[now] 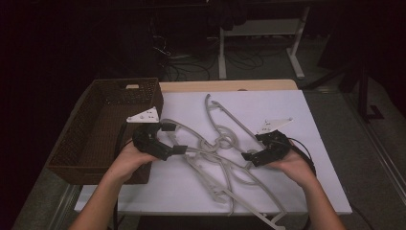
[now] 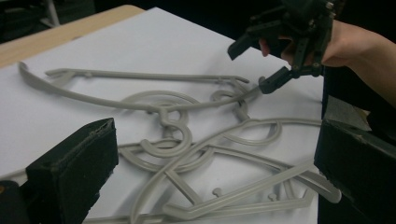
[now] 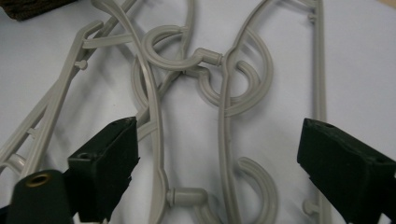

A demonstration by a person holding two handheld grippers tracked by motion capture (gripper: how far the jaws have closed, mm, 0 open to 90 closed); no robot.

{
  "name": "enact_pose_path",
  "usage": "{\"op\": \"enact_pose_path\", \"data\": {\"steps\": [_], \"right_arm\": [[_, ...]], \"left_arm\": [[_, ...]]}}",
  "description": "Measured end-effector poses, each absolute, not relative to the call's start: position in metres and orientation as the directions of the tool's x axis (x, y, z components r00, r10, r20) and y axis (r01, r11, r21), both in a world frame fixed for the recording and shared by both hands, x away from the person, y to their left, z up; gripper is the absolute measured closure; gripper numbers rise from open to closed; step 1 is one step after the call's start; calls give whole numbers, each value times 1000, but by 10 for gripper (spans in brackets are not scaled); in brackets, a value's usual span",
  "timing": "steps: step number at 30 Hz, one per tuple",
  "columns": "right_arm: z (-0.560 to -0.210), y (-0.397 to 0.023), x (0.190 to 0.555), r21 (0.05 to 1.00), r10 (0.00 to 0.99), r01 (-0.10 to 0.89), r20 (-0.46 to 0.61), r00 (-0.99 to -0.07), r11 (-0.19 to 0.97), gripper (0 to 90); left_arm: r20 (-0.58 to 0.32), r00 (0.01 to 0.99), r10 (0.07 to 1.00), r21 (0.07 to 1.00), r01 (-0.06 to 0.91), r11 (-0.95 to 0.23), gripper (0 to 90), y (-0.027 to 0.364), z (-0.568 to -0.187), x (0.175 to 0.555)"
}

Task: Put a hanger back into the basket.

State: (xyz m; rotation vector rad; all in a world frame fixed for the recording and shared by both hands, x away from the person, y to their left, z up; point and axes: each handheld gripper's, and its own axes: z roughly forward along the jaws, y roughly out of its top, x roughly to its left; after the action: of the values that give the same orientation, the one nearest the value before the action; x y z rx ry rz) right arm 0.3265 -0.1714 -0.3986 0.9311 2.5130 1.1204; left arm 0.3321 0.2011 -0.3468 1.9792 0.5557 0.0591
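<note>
Several grey plastic hangers (image 1: 225, 143) lie tangled in the middle of the white tabletop (image 1: 297, 105), their hooks interlocked. My left gripper (image 1: 174, 139) is at the pile's left end, by the basket, with its jaws open. In the left gripper view the hangers (image 2: 177, 135) lie ahead of the left gripper (image 2: 217, 140), and nothing touches its pads. My right gripper (image 1: 251, 146) is at the pile's right side, also seen as the right gripper (image 2: 250, 67) with one tip close to a hanger arm. In the right gripper view the right gripper (image 3: 219, 128) straddles two hanger bars (image 3: 224, 93), and its pads stand clear of them.
A dark wicker basket (image 1: 110, 82) stands at the table's left, just behind my left hand. A strip of bare wood (image 1: 230, 85) runs along the far edge. The hangers reach to the near edge of the table. White table legs and cables are on the floor beyond.
</note>
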Motion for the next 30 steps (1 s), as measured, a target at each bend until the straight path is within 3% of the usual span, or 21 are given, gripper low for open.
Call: {"op": "enact_pose_path", "data": {"steps": [17,30], "right_arm": [[-400,-133,351,745,555,425,89,-827,514,384],[-427,-127,371,665,609,478,44,-792,574,504]], "left_arm": [[-188,899,396,844,354,-402,0,178,-371,321],[-207,888,411,825,384,-414,0,175,-393,319]]}}
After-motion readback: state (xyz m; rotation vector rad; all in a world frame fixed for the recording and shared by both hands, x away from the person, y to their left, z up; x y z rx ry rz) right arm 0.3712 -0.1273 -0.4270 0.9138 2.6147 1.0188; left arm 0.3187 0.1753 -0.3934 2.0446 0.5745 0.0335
